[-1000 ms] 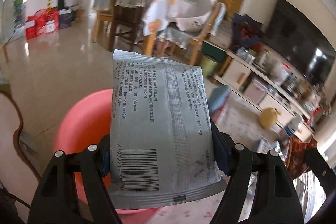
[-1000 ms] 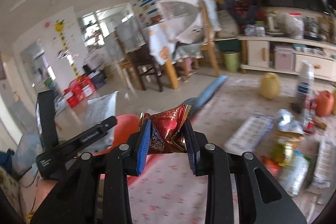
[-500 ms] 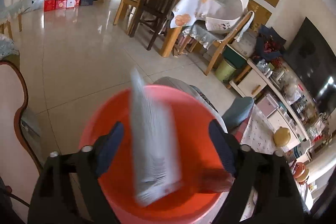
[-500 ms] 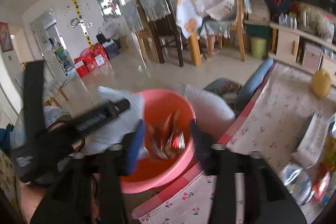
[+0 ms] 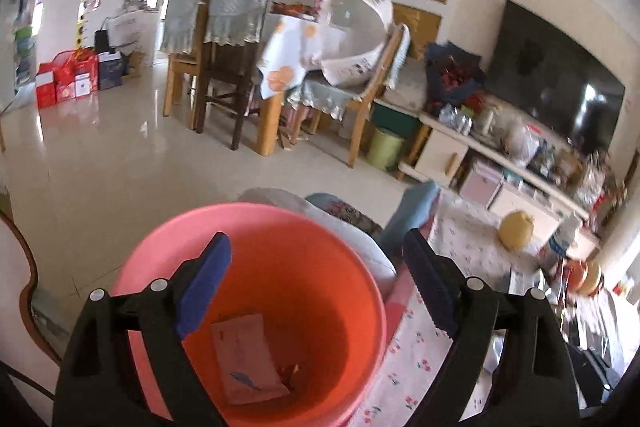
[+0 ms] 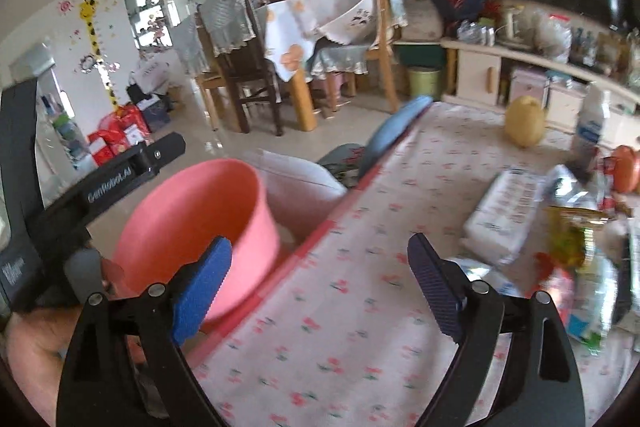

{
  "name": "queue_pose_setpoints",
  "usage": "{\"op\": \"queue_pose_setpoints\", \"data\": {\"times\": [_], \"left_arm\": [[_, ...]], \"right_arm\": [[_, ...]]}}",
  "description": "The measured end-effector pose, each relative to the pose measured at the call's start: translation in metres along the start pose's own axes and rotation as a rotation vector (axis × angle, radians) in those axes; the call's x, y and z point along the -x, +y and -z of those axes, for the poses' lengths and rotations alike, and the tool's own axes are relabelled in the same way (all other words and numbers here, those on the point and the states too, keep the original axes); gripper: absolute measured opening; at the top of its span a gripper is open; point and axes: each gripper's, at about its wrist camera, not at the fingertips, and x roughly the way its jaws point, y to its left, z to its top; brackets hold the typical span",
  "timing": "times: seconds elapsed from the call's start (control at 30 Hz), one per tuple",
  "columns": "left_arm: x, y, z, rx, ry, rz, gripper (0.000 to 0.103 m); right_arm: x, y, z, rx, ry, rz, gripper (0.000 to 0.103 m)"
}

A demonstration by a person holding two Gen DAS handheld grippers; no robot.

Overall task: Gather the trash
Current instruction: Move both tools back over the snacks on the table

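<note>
Opening wide with nothing between its jaws, the left gripper (image 5: 316,287) is hanging over the pink bucket (image 5: 168,247), where a flat packet (image 5: 248,363) is lying at the bottom. The right gripper (image 6: 320,271) is also opening empty, over the flowered cloth (image 6: 380,207), with the bucket on its left and more wrappers (image 6: 572,239) lying at the right.

both the left gripper (image 5: 316,291) and right gripper (image 6: 320,291) are opening, empty.
</note>
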Motion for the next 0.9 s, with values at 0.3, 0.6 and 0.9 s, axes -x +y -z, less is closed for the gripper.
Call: {"op": "queue_pose_setpoints", "data": {"times": [0.3,0.6,0.9], "left_arm": [[0.006,-0.031,0.011,-0.060,0.049,0.021,0.088],[0.012,-0.074,0.030,-0.189,0.048,0.079,0.088],[0.017,-0.107,0.044,-0.208,0.070,0.161,0.088]], "right_arm": [[0.038,-0.034,0.021,0.017,-0.016,0.099,0.095],[0.079,-0.059,0.034,0.024,-0.053,0.177,0.095],[0.103,-0.081,0.043,0.008,-0.074,0.227,0.095]]}}
